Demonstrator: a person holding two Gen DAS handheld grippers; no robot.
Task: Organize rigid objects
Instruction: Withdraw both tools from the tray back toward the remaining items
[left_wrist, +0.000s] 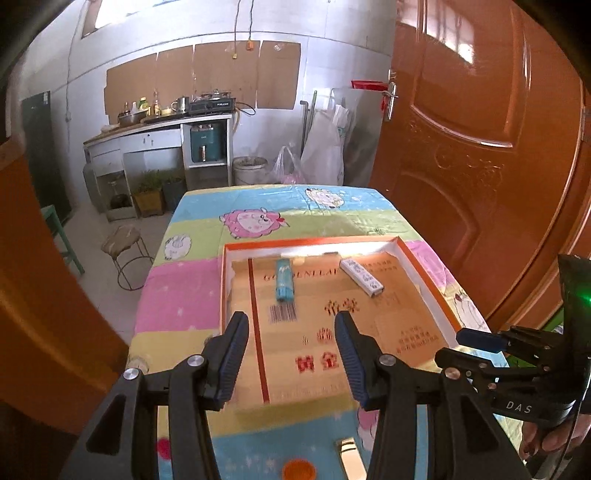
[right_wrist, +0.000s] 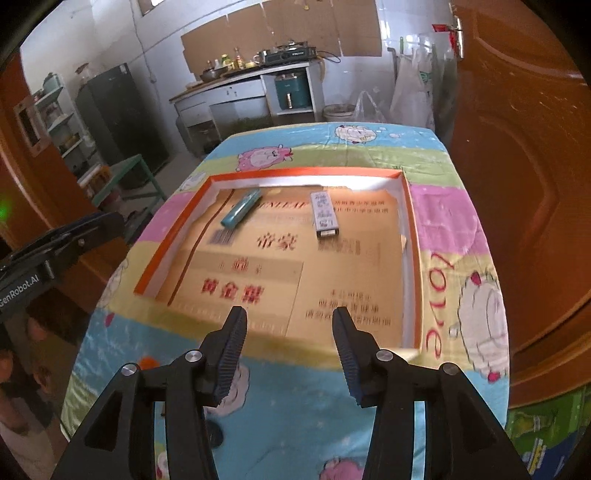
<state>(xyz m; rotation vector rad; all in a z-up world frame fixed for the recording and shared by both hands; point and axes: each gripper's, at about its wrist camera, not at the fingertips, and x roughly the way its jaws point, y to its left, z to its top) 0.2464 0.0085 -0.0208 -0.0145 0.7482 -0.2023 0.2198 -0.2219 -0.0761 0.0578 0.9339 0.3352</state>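
My left gripper (left_wrist: 291, 325) hangs over the near end of the tray (left_wrist: 424, 266), its jaws spread wide apart with nothing between them, only the printed cardboard lining showing in the gap. My right gripper (right_wrist: 290, 321) hangs a little nearer to me, over the tray's near edge, and its jaws too stand wide apart and hold nothing. In the left wrist view I can see that same right gripper (left_wrist: 476, 338) off to the side, beyond the tray's right rim. The tray is shallow, with an orange rim and white inner walls, and it lies on a table under a striped cloth (left_wrist: 192, 280) printed with cartoon sheep. Two things lie in its far half, well apart from both my grippers. A blue lighter (left_wrist: 284, 280) lies toward the left, flat on the lining, with its long side pointing roughly away from me; in the right wrist view the lighter (right_wrist: 241, 208) sits slanted, just inside the far left corner. A white stick with a printed label (left_wrist: 361, 277) lies to its right, also flat, tilted on a diagonal, and the two do not touch; in the right wrist view the stick (right_wrist: 324, 214) lies nearly straight away from me. At the near edge of the cloth, below my left fingers, sits an orange disc (left_wrist: 299, 470), partly cut off by the frame. A brown door (left_wrist: 480, 147) stands to the right of the table.
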